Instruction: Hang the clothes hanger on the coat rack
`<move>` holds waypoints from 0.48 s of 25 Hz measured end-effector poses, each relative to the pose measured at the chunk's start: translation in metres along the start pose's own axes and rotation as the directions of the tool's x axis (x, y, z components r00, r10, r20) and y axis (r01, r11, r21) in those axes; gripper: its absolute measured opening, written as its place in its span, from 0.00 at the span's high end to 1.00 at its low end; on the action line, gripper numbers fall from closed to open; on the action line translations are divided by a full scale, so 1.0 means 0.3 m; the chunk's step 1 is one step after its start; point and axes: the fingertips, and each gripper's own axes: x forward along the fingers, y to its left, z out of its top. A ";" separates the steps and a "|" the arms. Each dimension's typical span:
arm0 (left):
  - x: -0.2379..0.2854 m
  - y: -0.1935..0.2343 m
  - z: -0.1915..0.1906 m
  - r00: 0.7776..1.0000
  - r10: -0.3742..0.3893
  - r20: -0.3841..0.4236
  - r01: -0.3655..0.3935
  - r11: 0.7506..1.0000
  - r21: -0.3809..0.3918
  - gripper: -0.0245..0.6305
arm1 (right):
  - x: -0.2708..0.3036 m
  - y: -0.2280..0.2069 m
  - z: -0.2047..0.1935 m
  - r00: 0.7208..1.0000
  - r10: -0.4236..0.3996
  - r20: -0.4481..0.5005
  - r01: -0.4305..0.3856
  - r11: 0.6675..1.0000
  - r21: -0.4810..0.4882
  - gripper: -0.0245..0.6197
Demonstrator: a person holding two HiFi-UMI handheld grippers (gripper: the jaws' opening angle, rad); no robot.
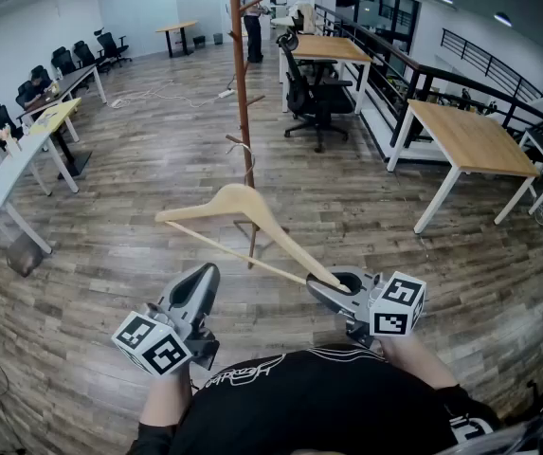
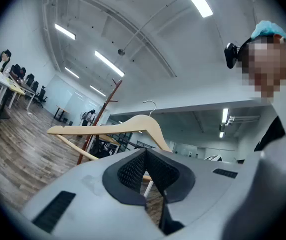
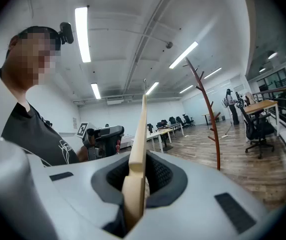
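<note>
- Two hand-held grippers share the bottom centre of the head view. The right gripper point(image 1: 333, 287) has its jaws clamped on one arm tip of the wooden clothes hanger point(image 1: 243, 209). The left gripper point(image 1: 200, 281) carries nothing, its pads pressed together.
- The hanger hangs mid-frame, stretching up and left from the right gripper. It is in the air, short of the coat rack point(image 1: 242, 83), whose brown pole stands well apart at upper centre.
- The grip sits at the hanger's very end, so the long arm could swivel or slide in the pads during the reach.
- The wire hook point(image 2: 150, 104) is thin and the rack's pegs point(image 1: 237, 142) are short. A tilted hanger may miss its peg and drop to the wood floor point(image 1: 138, 216).
</note>
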 end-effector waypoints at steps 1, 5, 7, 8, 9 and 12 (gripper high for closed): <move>-0.007 0.001 -0.003 1.000 0.000 0.002 0.000 1.000 0.002 0.95 | 0.001 0.004 -0.004 1.000 -0.001 0.001 0.001 1.000 -0.004 0.87; -0.015 0.002 -0.015 1.000 0.002 0.000 -0.002 1.000 0.000 0.95 | -0.005 0.007 -0.011 1.000 -0.008 0.007 0.008 1.000 -0.005 0.87; -0.009 -0.001 -0.022 1.000 0.000 -0.008 0.000 1.000 -0.005 0.95 | -0.016 0.002 -0.011 1.000 -0.014 0.009 0.014 1.000 0.000 0.87; -0.005 -0.001 -0.024 1.000 -0.001 -0.010 0.001 1.000 -0.005 0.95 | -0.020 -0.002 -0.011 1.000 -0.017 0.011 0.017 1.000 0.002 0.87; -0.001 0.000 -0.024 1.000 -0.002 -0.012 0.002 1.000 -0.004 0.95 | -0.022 -0.007 -0.009 1.000 -0.020 0.016 0.019 1.000 0.006 0.87; 0.008 0.008 -0.034 1.000 -0.005 -0.016 0.005 1.000 -0.012 0.95 | -0.024 -0.026 -0.013 0.999 -0.031 0.026 0.030 0.999 0.030 0.87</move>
